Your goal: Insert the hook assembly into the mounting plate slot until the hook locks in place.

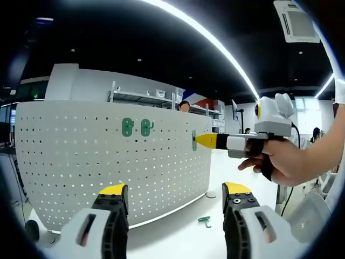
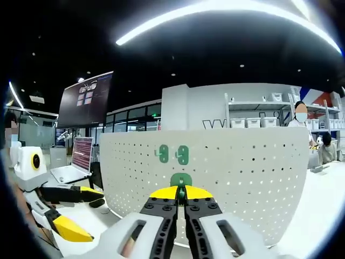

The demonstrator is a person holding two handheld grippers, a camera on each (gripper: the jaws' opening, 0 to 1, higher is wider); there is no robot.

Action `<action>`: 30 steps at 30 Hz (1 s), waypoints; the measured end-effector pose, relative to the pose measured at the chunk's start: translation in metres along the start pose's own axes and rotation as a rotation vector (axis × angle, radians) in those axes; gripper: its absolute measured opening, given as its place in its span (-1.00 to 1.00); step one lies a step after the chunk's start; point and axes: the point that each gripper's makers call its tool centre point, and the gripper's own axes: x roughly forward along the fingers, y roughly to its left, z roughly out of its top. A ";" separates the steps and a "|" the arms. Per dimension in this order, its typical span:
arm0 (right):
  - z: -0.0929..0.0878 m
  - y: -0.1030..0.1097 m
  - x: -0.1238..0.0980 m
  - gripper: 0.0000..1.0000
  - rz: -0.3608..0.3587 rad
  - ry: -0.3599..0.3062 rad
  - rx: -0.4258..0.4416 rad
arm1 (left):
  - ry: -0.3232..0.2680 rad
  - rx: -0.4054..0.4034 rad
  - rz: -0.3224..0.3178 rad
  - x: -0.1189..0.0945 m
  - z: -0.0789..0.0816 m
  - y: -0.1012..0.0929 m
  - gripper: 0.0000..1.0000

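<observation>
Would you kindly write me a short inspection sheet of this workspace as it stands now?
Surface: white table, mostly bare.
Job's things: white pegboard standing upright; two green hooks already hung side by side; a third green hook held against the board.
Clutter: one spare green hook lying on the table.
Grippers: right tongs shut on the third hook; left tongs open, holding nothing.
Cables: a dark cable hanging behind the right tongs' handle.
Surroundings: shelving with bins, a laptop, a large screen, ceiling strip lights, people in the background.
</observation>
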 end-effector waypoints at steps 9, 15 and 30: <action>0.007 -0.013 0.020 -0.99 -0.044 -0.011 -0.016 | -0.016 0.003 0.021 -0.007 0.005 0.007 0.47; 0.015 -0.019 0.033 -0.98 -0.062 -0.030 -0.026 | -0.021 0.019 0.043 -0.013 0.009 0.014 0.46; 0.021 -0.035 0.061 -0.98 -0.100 -0.051 -0.043 | -0.024 0.032 0.106 -0.033 0.014 0.039 0.45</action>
